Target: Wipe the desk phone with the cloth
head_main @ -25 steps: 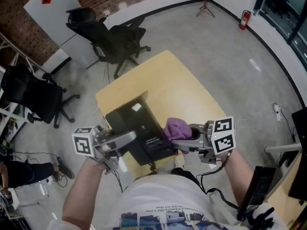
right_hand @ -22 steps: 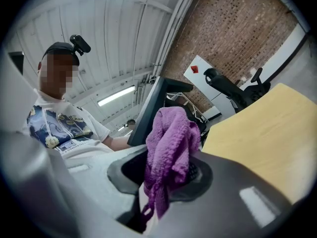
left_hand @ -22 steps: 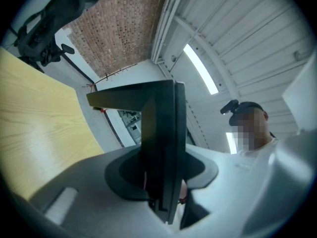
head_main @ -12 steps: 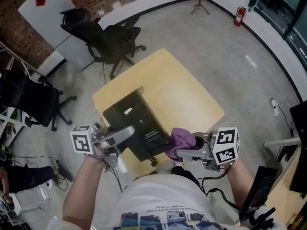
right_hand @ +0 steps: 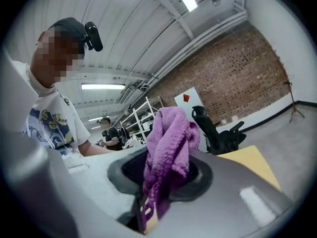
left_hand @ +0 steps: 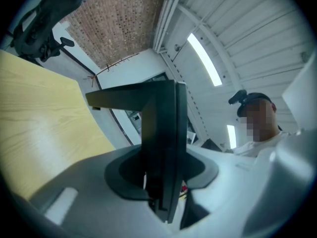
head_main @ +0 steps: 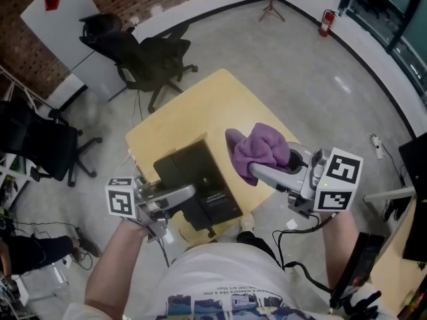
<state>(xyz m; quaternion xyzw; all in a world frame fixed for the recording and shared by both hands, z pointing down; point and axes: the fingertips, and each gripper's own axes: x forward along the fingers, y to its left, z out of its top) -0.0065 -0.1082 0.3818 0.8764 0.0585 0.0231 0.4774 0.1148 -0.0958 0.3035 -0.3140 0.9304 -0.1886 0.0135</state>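
The black desk phone (head_main: 197, 189) lies at the near left of the small yellow desk (head_main: 220, 105). My left gripper (head_main: 190, 193) is shut on the phone's near left edge; in the left gripper view the phone's dark edge (left_hand: 161, 133) stands upright between the jaws. The purple cloth (head_main: 257, 149) hangs bunched from my right gripper (head_main: 257, 172), which is shut on it and held up over the desk's right part, to the right of the phone and apart from it. The cloth (right_hand: 168, 148) fills the middle of the right gripper view.
Black office chairs stand behind the desk (head_main: 150, 52) and at the far left (head_main: 40, 142). A white board (head_main: 53, 12) leans on the brick wall. A fire extinguisher (head_main: 325, 20) stands by the far wall. Grey floor surrounds the desk.
My right gripper has lifted the cloth off the phone's near right edge and carried it up and to the right. The left gripper keeps its hold on the phone.
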